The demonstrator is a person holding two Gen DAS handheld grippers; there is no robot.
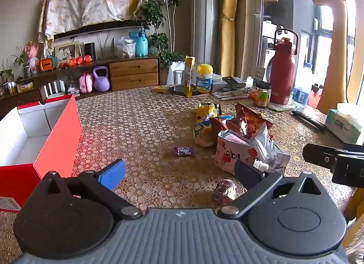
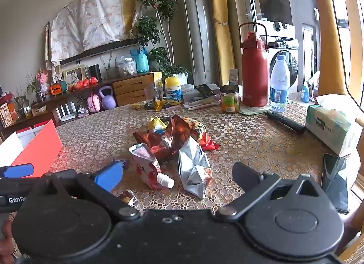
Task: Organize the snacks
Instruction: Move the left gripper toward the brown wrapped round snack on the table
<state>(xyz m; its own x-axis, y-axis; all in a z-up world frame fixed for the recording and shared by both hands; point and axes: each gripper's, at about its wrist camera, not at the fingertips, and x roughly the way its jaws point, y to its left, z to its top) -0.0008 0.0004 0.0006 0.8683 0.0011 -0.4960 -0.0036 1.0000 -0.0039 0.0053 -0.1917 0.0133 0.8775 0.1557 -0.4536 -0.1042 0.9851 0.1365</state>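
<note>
A heap of snack bags (image 1: 236,136) lies on the patterned table, right of centre in the left wrist view, and the same snack bags (image 2: 175,148) sit mid-table in the right wrist view. A small purple candy (image 1: 183,151) lies apart, left of the heap. A clear-wrapped sweet (image 1: 225,189) rests just ahead of my left gripper (image 1: 179,172), which is open and empty. An open red box (image 1: 38,136) with a white inside stands at the left. My right gripper (image 2: 177,176) is open, with a white-capped pouch (image 2: 150,168) and a silver bag (image 2: 193,170) lying ahead between its fingers, untouched.
Along the table's far side stand a red flask (image 2: 254,70), a water bottle (image 2: 279,82), a jar (image 2: 230,101), a yellow-lidded tub (image 2: 173,91) and a glass (image 1: 179,78). A tissue pack (image 2: 329,127), a black stick (image 2: 285,122) and a phone (image 2: 335,180) lie at the right.
</note>
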